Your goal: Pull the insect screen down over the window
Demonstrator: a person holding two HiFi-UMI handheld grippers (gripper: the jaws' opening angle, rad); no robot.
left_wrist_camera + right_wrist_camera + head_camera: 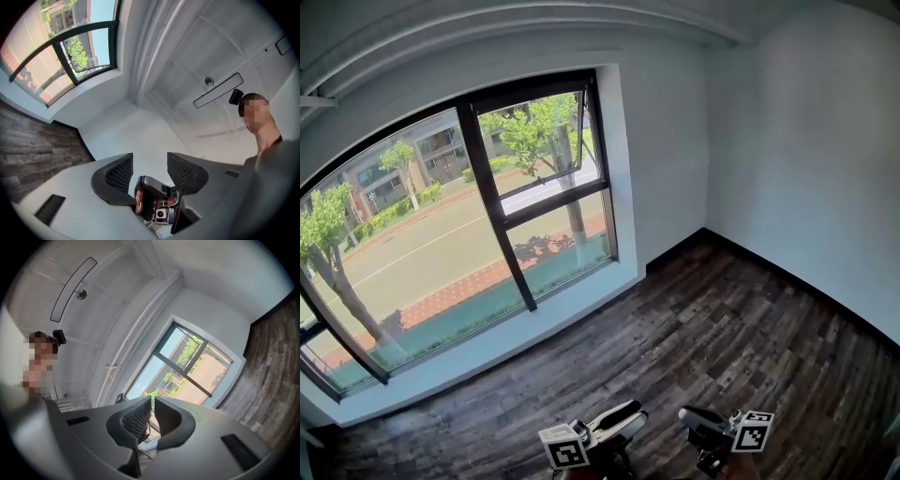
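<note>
Head view shows left gripper (623, 422) spread, right gripper (690, 417) pressed shut, well apart from the window (441, 234); approaching squarely seems wise.

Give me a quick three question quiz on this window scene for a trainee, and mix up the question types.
1. True or false: the right gripper is shut with nothing in it.
2. The left gripper is: A shut on a cord, B open and empty, C out of view.
3. What covers the floor below the window?
Key: 1 true; 2 B; 3 dark wood planks.
</note>
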